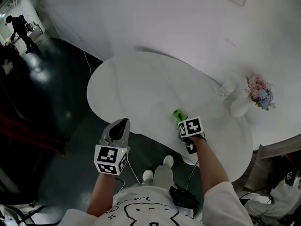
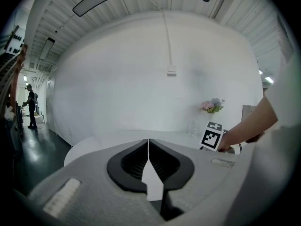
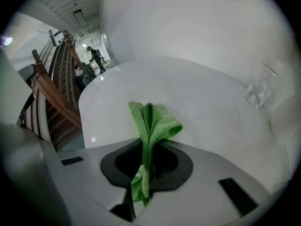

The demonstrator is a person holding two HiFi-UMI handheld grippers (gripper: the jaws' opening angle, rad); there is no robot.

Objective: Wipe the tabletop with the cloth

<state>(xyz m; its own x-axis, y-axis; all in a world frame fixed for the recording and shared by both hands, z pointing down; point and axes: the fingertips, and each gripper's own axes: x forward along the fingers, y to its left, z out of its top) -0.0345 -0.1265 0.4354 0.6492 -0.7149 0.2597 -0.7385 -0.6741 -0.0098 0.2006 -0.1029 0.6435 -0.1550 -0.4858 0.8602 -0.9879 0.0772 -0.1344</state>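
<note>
Cloth (image 1: pixel 178 115) clamped, bunched, in right gripper (image 1: pixel 181 121) jaws, at near edge of counter (image 1: pixel 141 84). Left gripper (image 1: pixel 119 127) jaws pressed together, empty, beyond near edge. Risks: glass (image 1: pixel 225 89) and vase (image 1: pixel 240 107) at far right edge likely knocked by wide sweep; little surface covered by bunched cloth.

I stood in what looked like a studio hall, curved white wall (image 1: pixel 164 13) filled the top, glossy dark floor (image 1: pixel 61 93) at left, white table (image 1: pixel 141 88) centre, flower vase (image 1: pixel 240 107) at right.
</note>
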